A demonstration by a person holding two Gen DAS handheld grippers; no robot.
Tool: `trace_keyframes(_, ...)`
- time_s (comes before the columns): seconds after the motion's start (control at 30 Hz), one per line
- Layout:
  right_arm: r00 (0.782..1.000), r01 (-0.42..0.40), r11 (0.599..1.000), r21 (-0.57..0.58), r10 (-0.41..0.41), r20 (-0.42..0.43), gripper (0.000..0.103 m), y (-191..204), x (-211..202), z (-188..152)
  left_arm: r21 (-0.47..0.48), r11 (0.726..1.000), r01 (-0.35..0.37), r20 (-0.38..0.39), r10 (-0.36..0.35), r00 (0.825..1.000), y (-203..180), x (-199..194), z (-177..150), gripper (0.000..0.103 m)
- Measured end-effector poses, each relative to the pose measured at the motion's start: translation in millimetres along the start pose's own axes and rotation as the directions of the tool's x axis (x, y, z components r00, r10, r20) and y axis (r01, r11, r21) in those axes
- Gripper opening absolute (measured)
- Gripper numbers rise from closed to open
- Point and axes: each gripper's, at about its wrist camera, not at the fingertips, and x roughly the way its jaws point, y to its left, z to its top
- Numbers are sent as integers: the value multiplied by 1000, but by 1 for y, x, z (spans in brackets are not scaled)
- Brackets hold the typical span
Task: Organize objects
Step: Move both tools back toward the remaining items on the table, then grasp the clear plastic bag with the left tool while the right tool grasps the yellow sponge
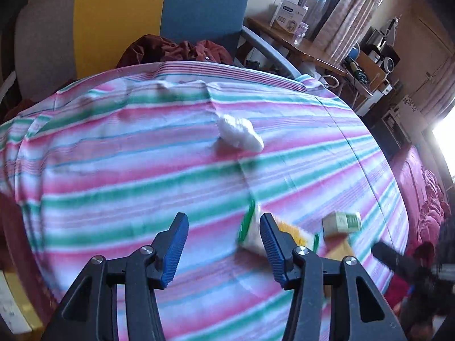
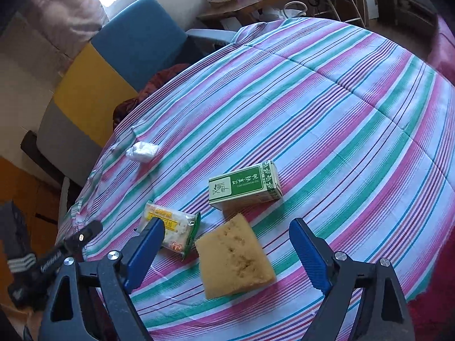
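One striped cloth (image 2: 341,108), in pink, green, blue and white bands, covers the table and fills most of both views. Behind it, toward 11 o'clock in the right wrist view, stands one chair (image 2: 136,42) with blue, yellow and grey panels, and a dark red garment (image 1: 176,51) lies on its seat.

Four loose things lie on the cloth. The largest is one tan sponge (image 2: 234,255), flat, at 6 o'clock in the right wrist view. At 12 o'clock from it, near but apart, lies one green and white carton (image 2: 244,186) on its side. At 9 o'clock from the sponge, just beside it, lies one sealed snack packet (image 2: 170,227) with a green edge. The smallest, one crumpled white wad (image 2: 142,151), sits well apart at 10 o'clock, near the cloth's edge.

Two grippers are in view. The right gripper (image 2: 227,244) hovers over the sponge with its blue pads spread wide, nothing pressed between them. The left gripper (image 1: 224,241) is partly spread over bare cloth, holding nothing; the snack packet lies just past its right finger. The left wrist view is blurred.
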Motion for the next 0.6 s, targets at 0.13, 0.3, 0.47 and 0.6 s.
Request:
trace_keyframes(0.13,999,-22,1000,12,22,-24,91,-3,1,0,18,1000,2,16,-2,1000,-10,22,31,58)
trace_keyframes(0.3,998,-28,999,18,29,-48,91,-5,4,-1,52,999,-11,43,8,999,-26,53,66,59)
trace_keyframes(0.47,997,-39,999,21,40,-61,91,-5,7,-1,50,998,-42,-18,43,999,-31,103,90,65)
trace_keyframes(0.6,997,-35,999,20,36,-72,91,-6,11,-2,49,993,-104,-10,105,994,-24,123,91,43)
